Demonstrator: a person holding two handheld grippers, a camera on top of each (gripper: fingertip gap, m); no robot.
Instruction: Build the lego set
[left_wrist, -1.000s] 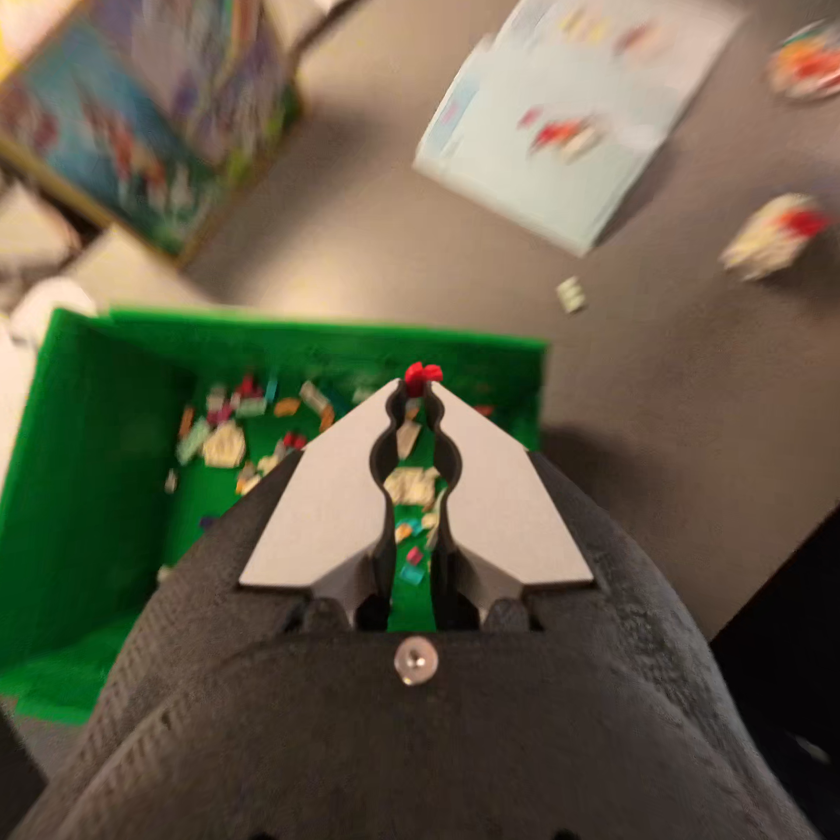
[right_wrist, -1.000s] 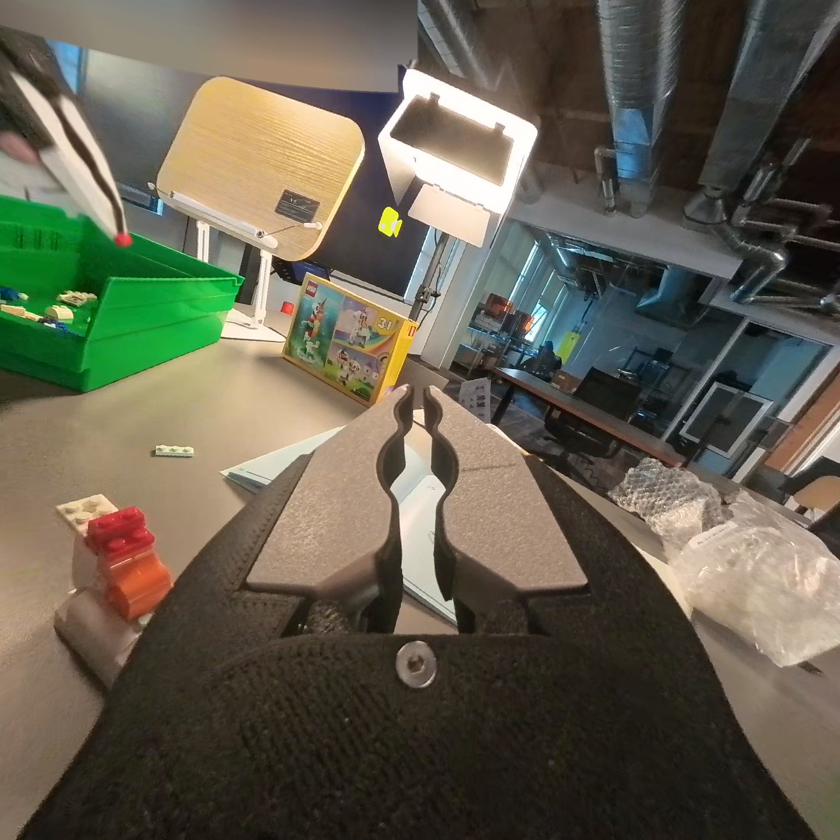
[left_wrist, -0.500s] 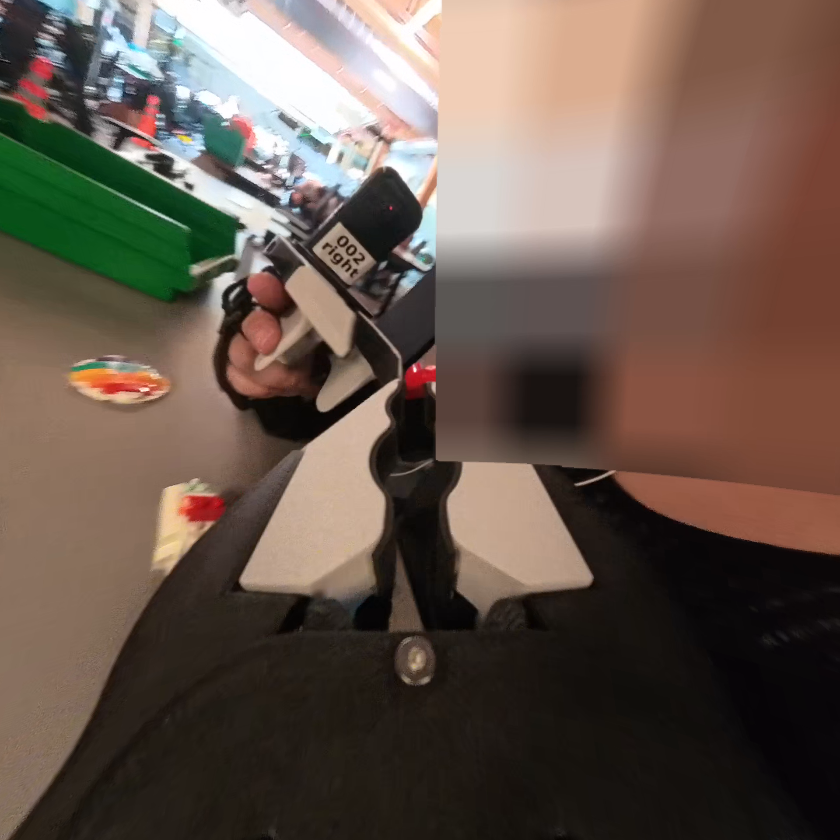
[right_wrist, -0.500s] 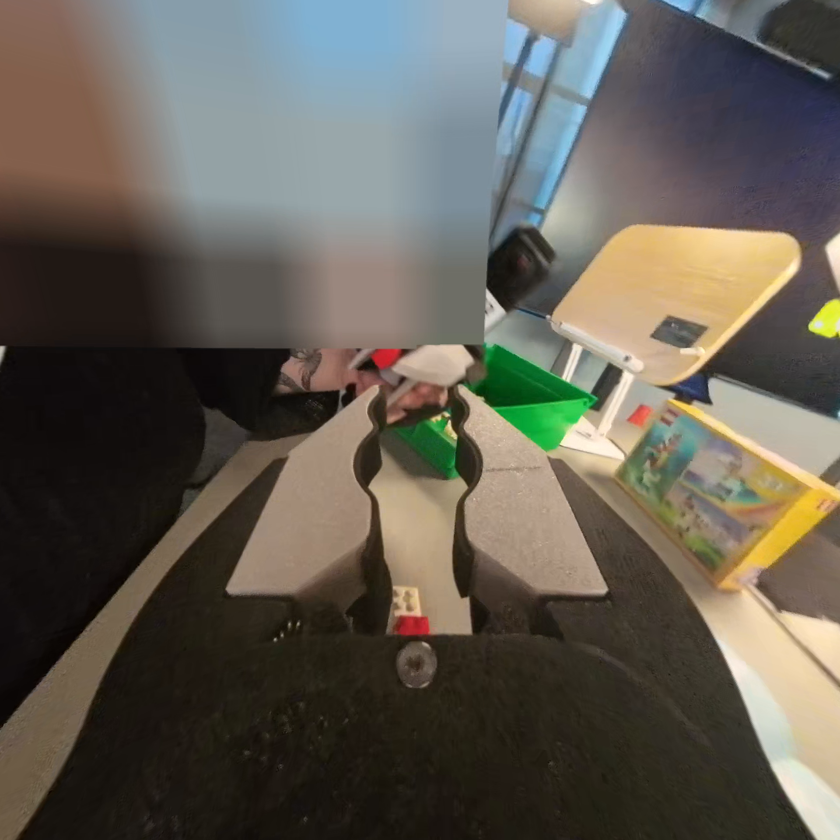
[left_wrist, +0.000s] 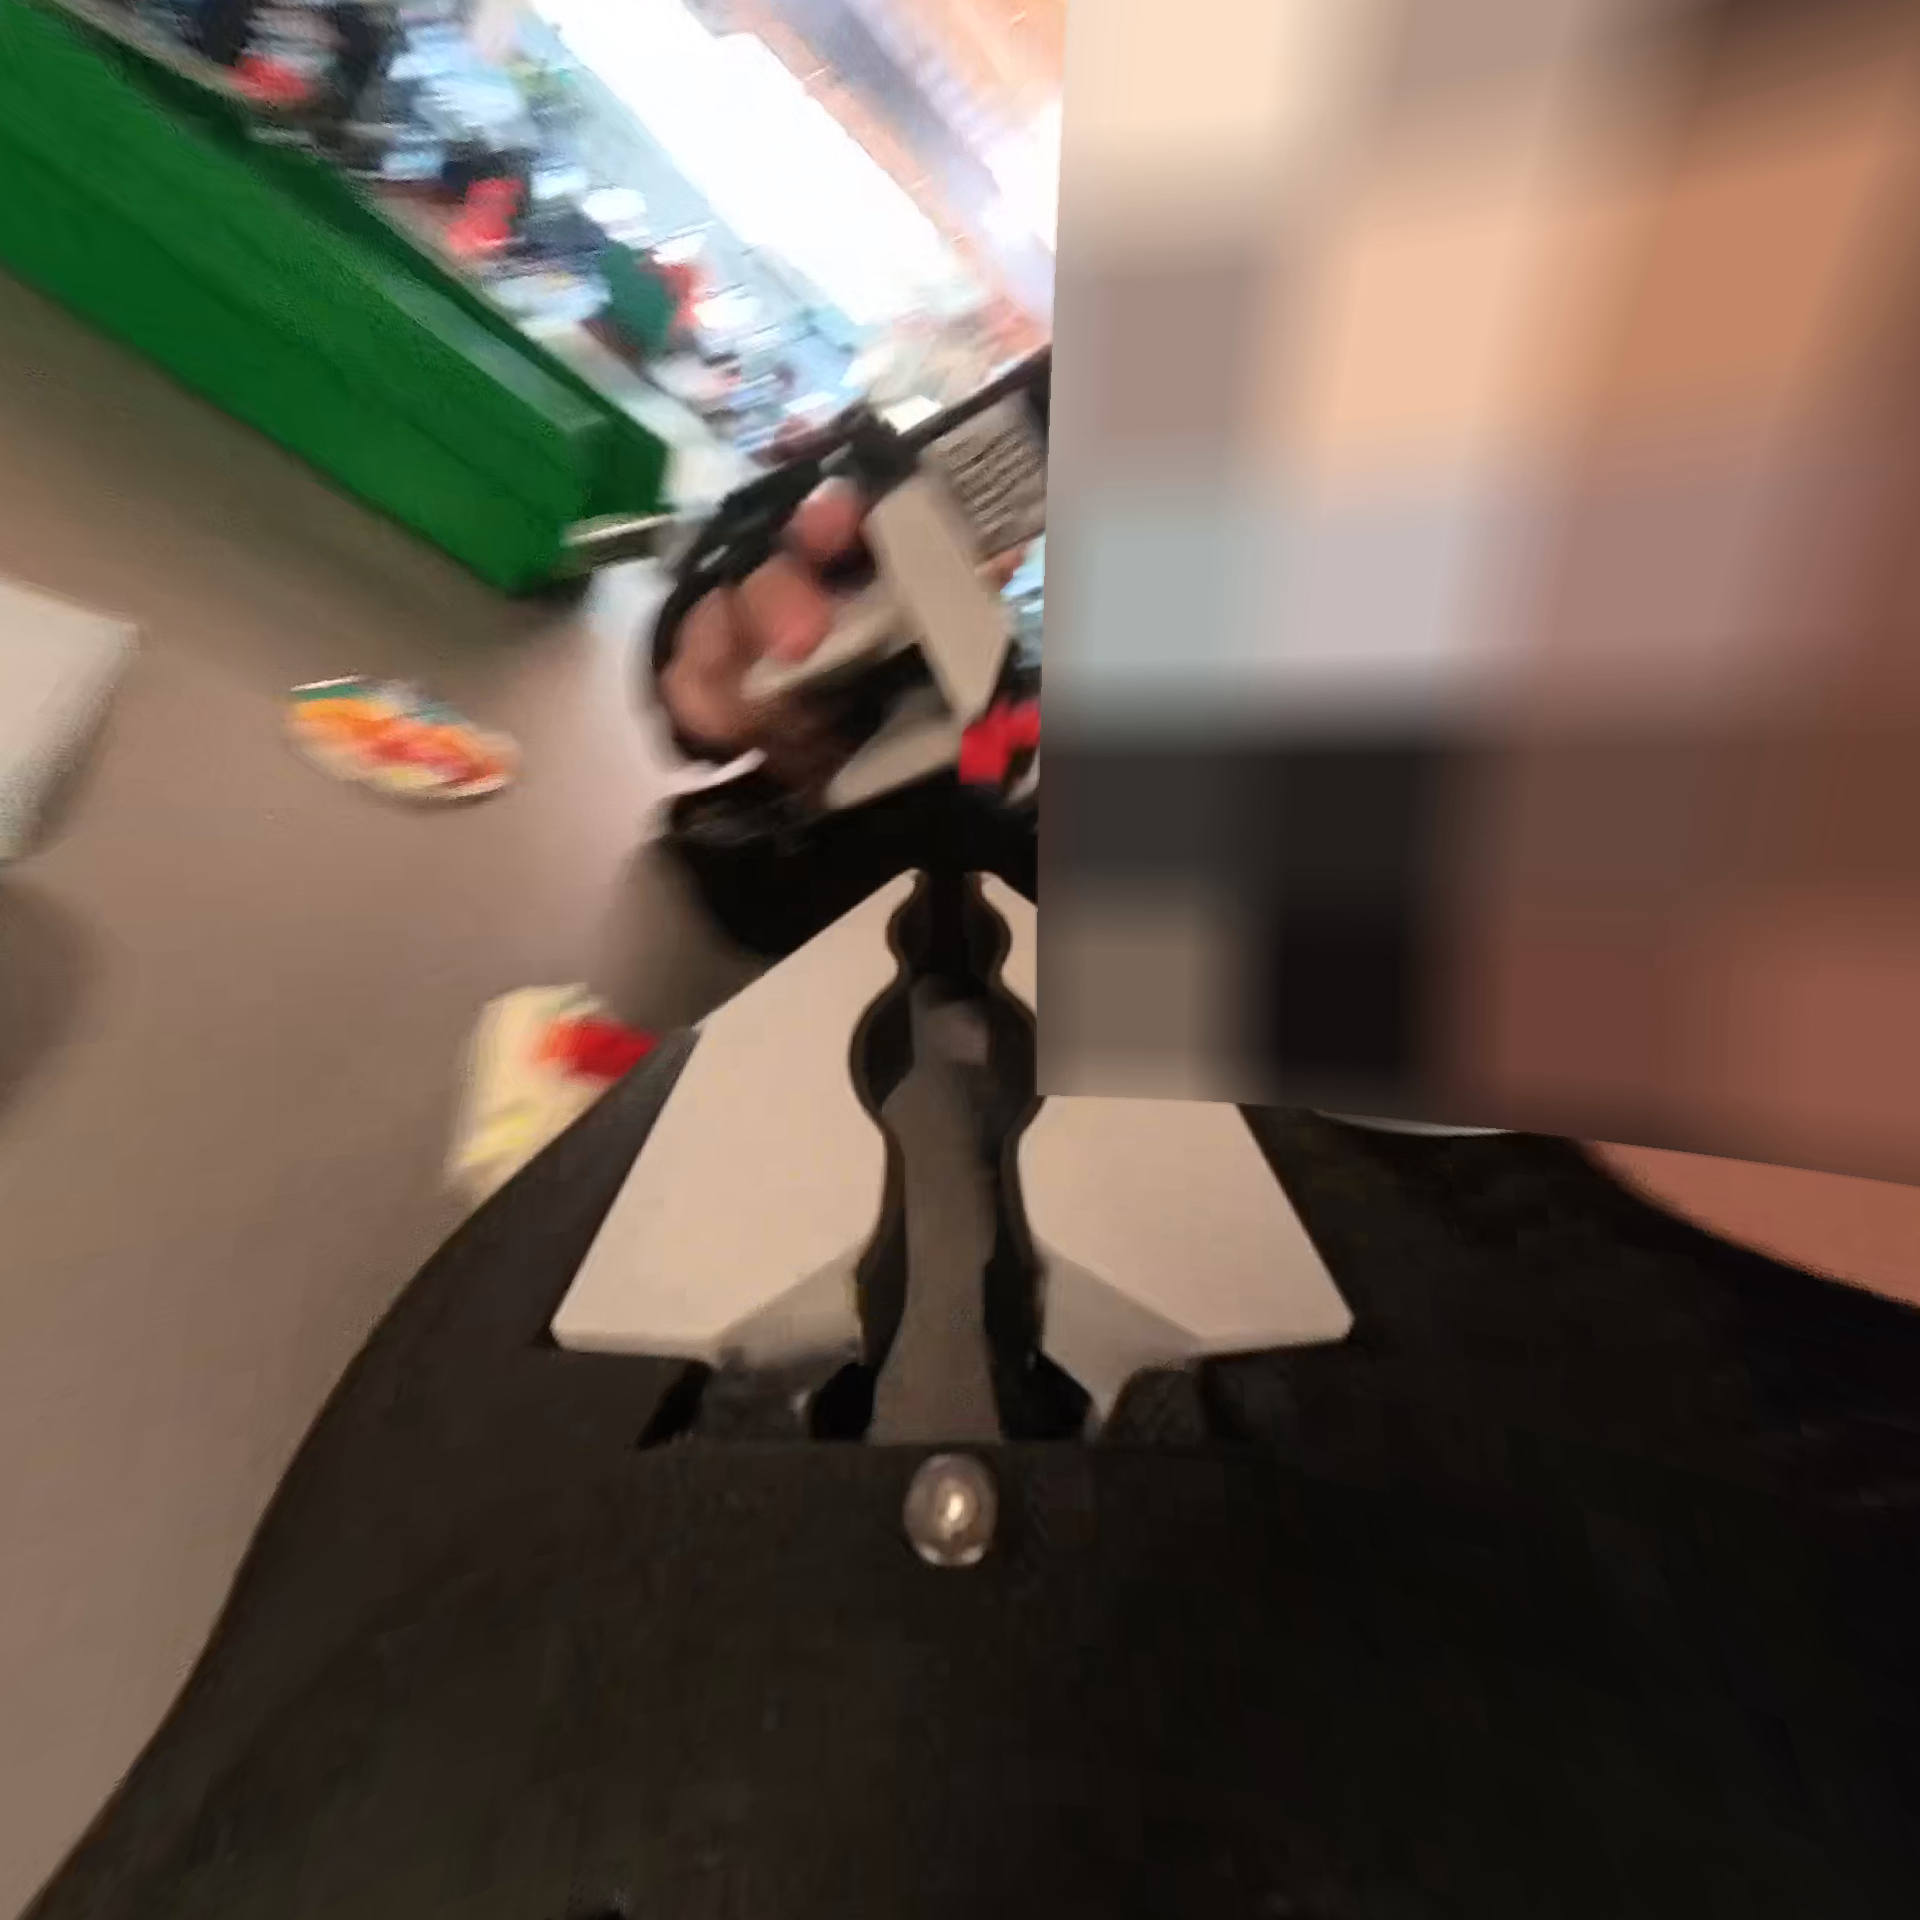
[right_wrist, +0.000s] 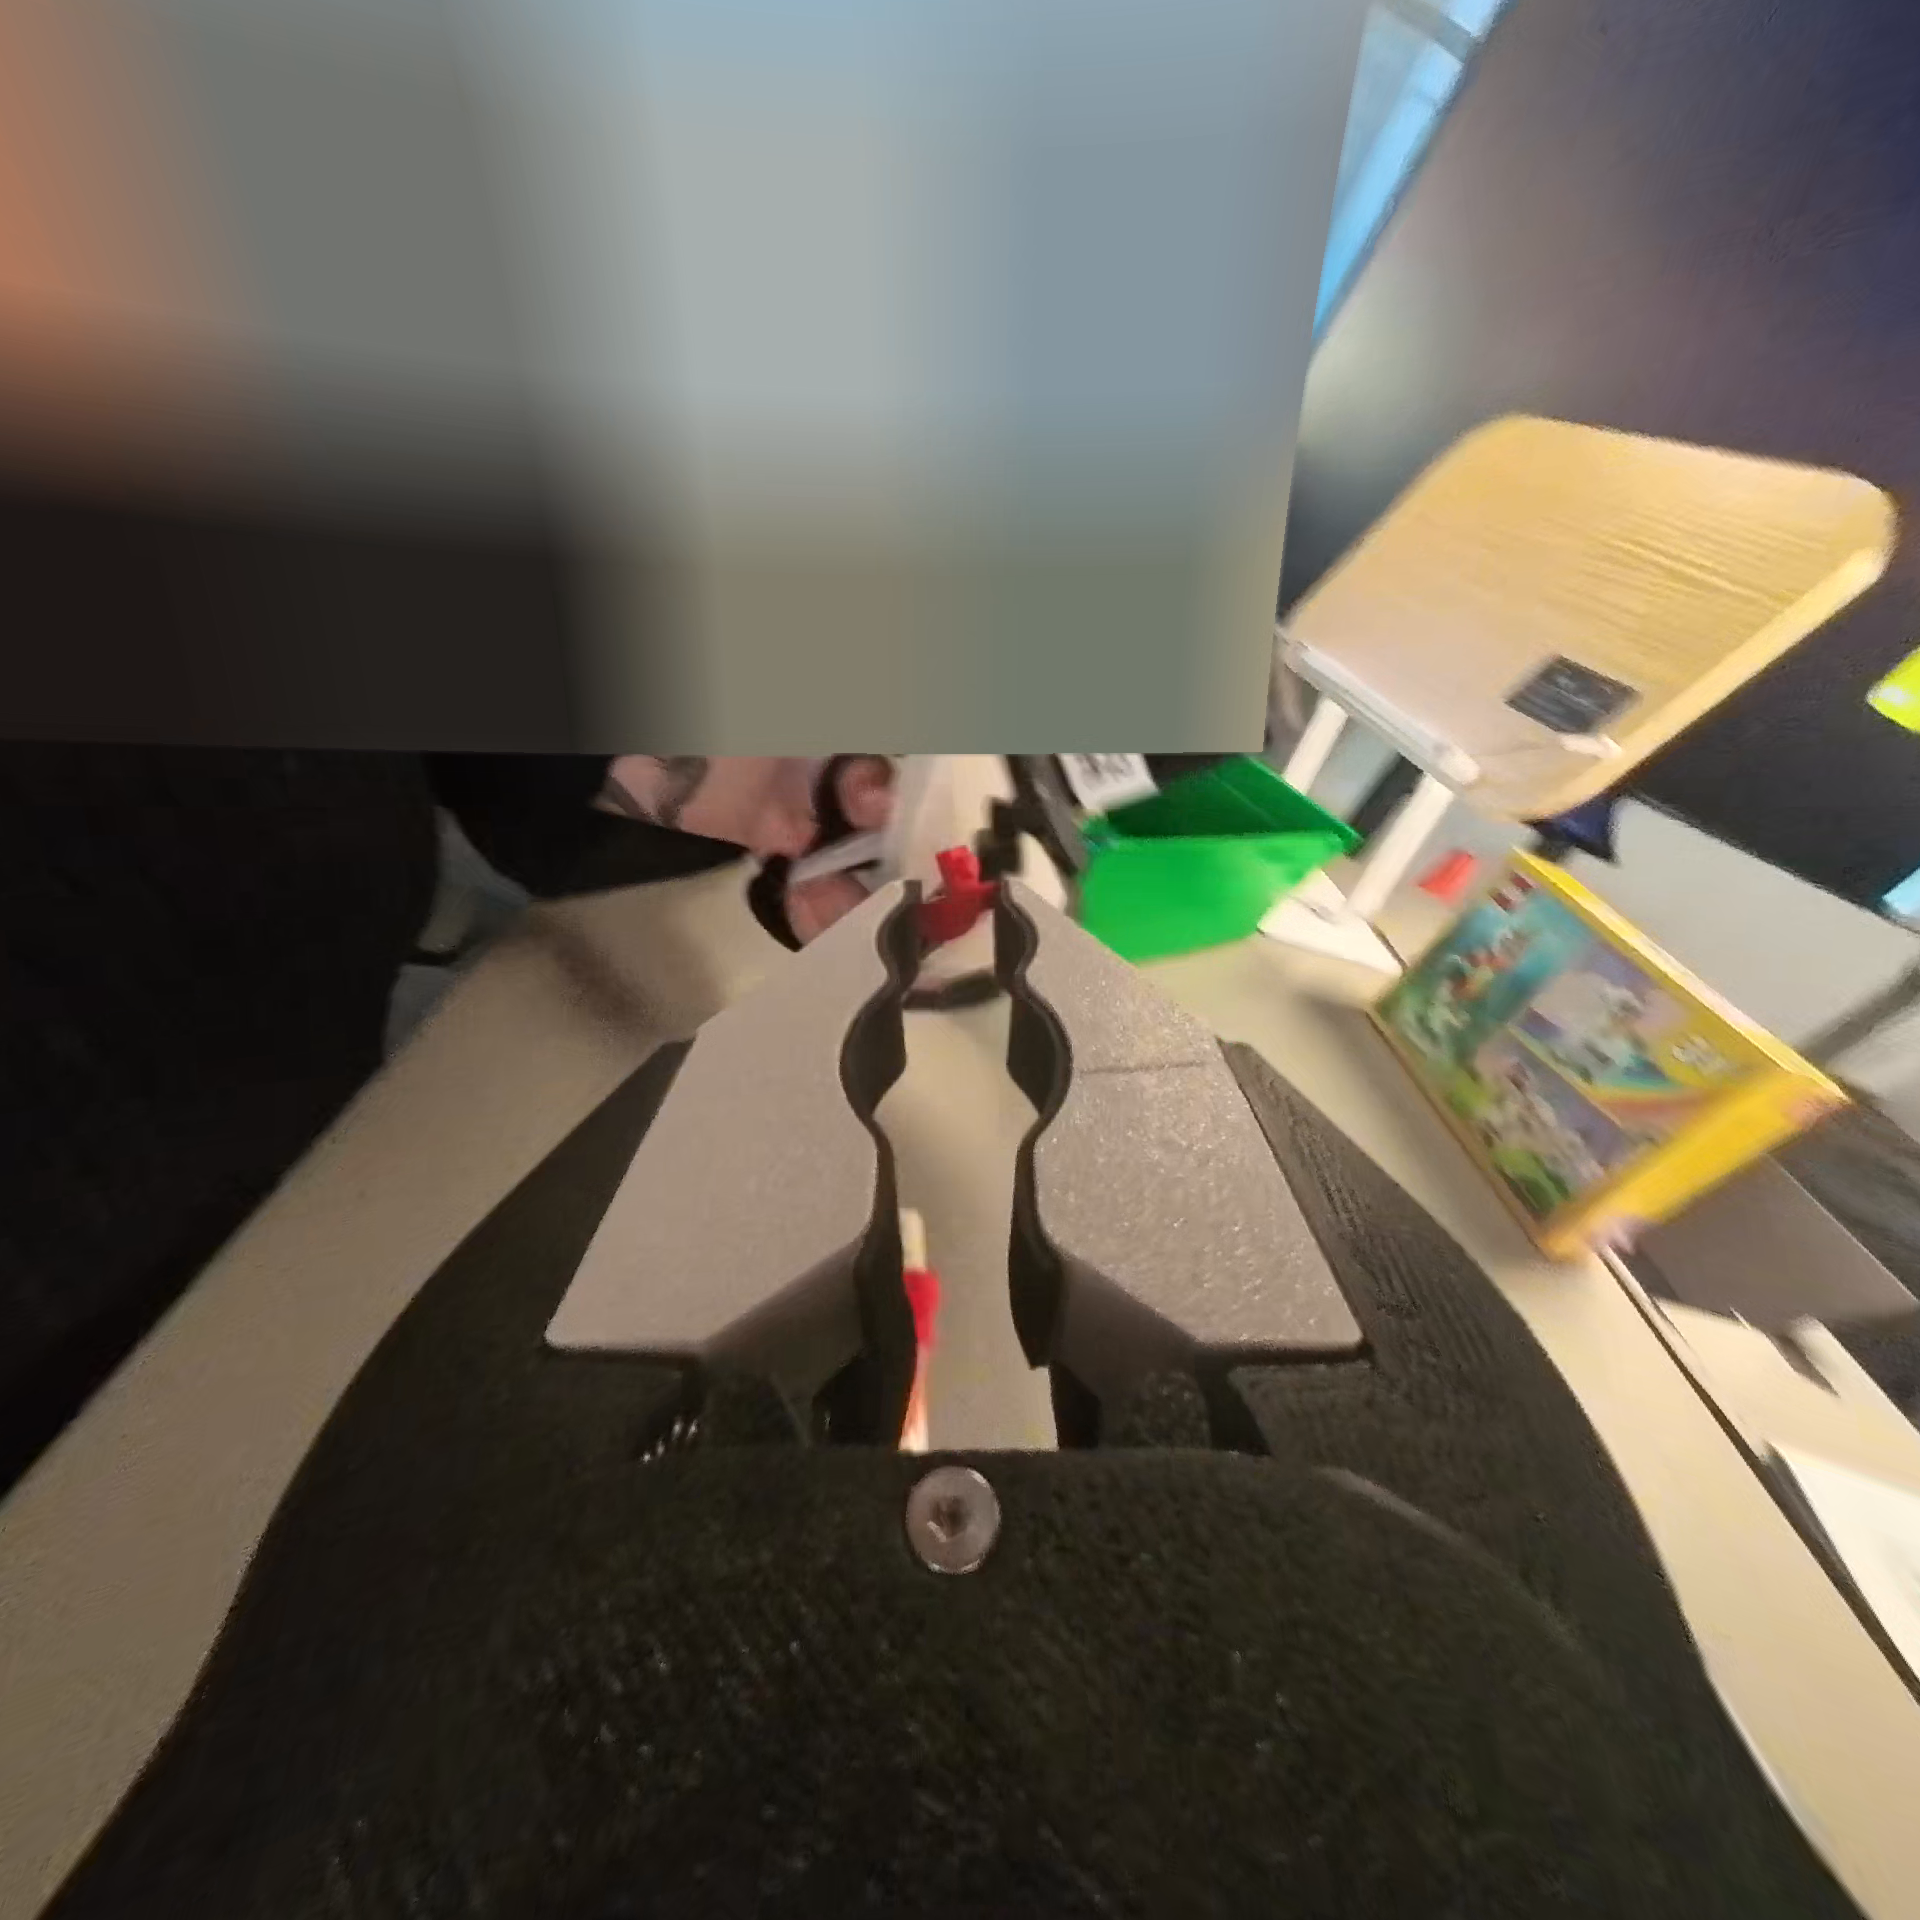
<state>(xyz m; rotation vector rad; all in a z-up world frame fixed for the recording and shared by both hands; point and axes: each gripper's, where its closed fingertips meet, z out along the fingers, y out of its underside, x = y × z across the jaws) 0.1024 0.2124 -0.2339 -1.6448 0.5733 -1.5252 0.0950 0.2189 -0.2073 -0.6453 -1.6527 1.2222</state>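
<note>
Right wrist view is now showing the red piece (right_wrist: 951, 906) sitting between the tips of the right gripper (right_wrist: 954, 896), just above frame centre. Half a second ago those tips were framing only the far-off left gripper with the piece at its nose. The right tongs are looking parted just enough to be pinching the piece. I am reading this as a hand-over going through, with the piece next heading for the partial build (right_wrist: 920, 1309), which is peeking through the finger gap in the lower middle.

Left wrist view is telling the other half. The left gripper (left_wrist: 943, 891) is showing nothing between its tips, and the red piece is now floating above them against the right tongs, beside the mosaic edge. The left fingers are lying close together, but blur and the mosaic are hiding one tip, so I cannot tell whether they are pressed together.

Only the left view is showing the build lying on the table (left_wrist: 260, 987) at centre left, and a round multicoloured piece (left_wrist: 400, 738) farther back. Only the right view is showing the set's box (right_wrist: 1590, 1049) at right. The green bin (right_wrist: 1195, 883) is appearing in both.
</note>
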